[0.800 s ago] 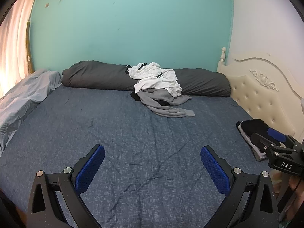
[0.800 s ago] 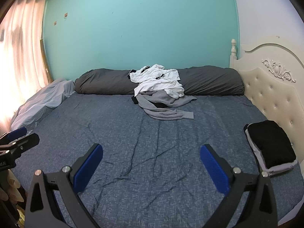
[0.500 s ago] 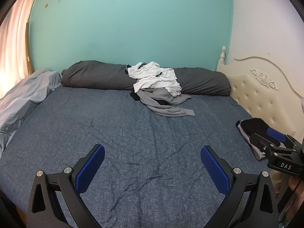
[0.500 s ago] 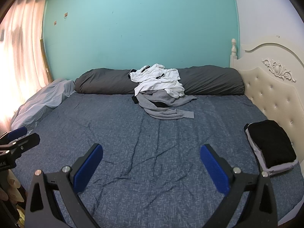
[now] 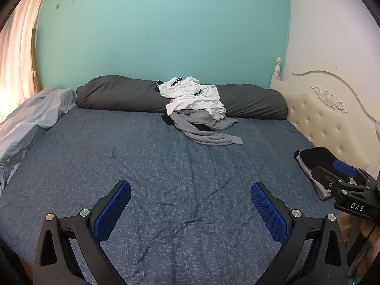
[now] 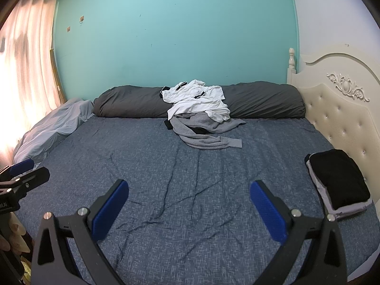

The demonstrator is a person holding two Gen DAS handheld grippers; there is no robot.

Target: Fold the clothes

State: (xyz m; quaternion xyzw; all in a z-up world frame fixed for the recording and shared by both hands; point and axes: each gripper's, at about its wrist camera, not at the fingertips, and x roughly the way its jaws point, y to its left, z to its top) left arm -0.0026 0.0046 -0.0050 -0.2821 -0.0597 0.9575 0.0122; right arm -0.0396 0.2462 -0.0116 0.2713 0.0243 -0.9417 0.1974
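Two piles of clothes were on the bed: a messy heap with a white shirt on top of a grey sweater, slumped against the long dark grey bolster at the far side, and a neat folded stack, black on top, sitting right by the cream tufted headboard. Rest of the blue bedsheet was bare, just a bit wrinkled. A light blue blanket was bunched along the left edge near the curtain. Both tools hovered over the near edge, well away from the heap. Left gripper had its blue pads spread wide with nothing between them, same deal with the right gripper. Teal wall behind it all.
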